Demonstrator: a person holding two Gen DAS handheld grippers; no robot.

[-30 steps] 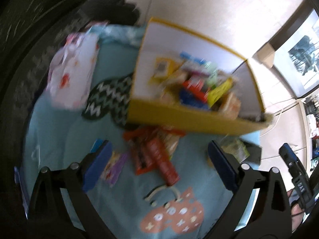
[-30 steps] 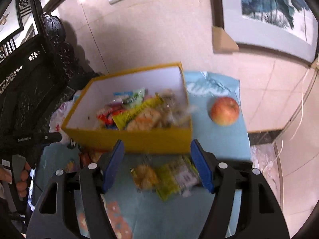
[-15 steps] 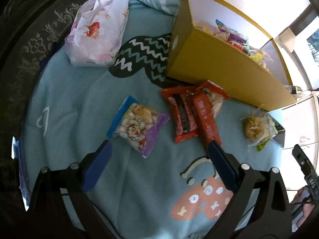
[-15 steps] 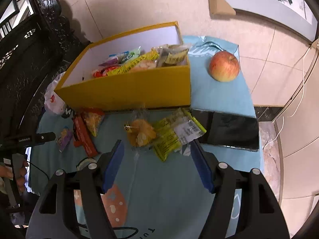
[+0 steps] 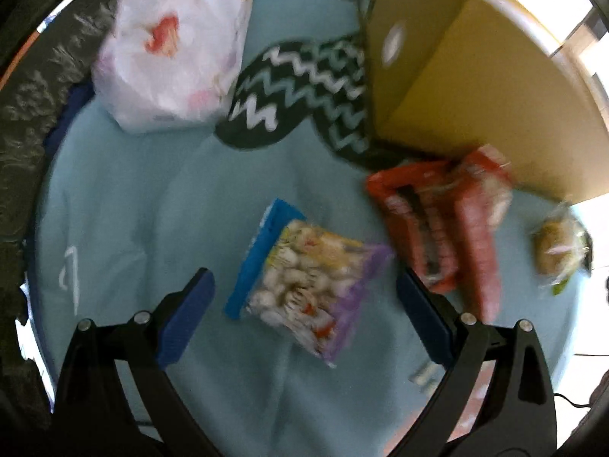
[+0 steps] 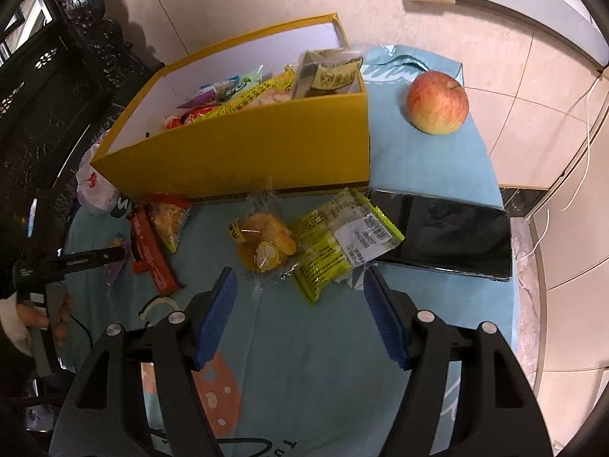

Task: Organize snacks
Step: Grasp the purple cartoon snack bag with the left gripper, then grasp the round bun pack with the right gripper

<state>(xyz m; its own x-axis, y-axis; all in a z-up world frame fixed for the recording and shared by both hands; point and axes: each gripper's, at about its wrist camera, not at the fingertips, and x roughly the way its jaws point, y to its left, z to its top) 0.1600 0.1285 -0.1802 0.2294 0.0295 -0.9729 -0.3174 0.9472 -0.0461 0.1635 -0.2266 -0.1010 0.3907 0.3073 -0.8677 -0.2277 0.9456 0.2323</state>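
Snack bag (image 5: 304, 285) seemingly between hand-held gripper (image 5: 304, 297) pads.

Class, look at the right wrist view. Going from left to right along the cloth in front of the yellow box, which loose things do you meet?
Red snack bar → clear packet with an orange bun → yellow-green packet with a barcode label → black phone.
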